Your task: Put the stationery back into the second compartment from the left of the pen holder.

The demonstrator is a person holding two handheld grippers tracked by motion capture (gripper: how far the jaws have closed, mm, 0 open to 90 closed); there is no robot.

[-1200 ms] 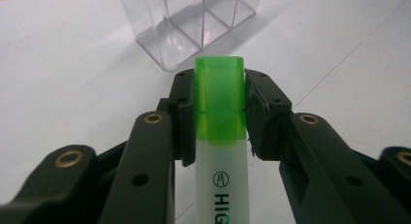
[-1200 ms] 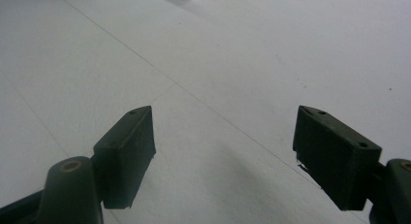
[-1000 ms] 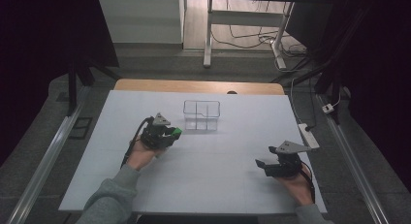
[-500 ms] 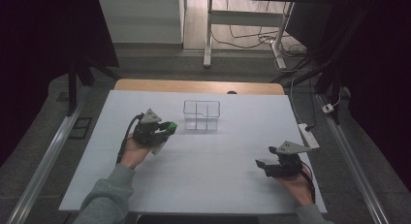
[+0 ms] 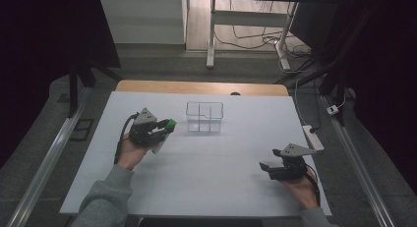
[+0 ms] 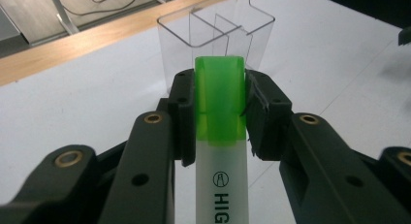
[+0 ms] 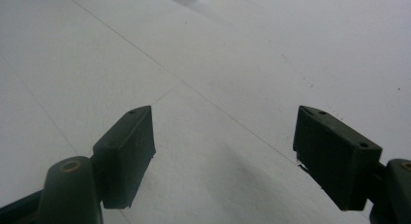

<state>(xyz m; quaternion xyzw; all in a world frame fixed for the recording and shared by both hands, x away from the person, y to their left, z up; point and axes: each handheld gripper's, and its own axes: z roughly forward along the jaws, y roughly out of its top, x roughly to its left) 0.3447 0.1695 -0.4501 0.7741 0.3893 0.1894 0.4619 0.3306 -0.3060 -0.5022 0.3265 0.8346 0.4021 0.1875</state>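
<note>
green-capped white highlighter pen [image 6: 220, 112], clamped at its cap by the left tongs [image 5: 164, 127] just short of the clear plastic divided organiser [image 5: 204, 117], could catch a partition and tip it; right tongs [image 7: 225, 151] gape empty over the white counter [image 5: 221, 163].

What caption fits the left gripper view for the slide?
Left claw clamps a green-capped highlighter, cap pointing toward the clear divided organizer on the white table.
</note>
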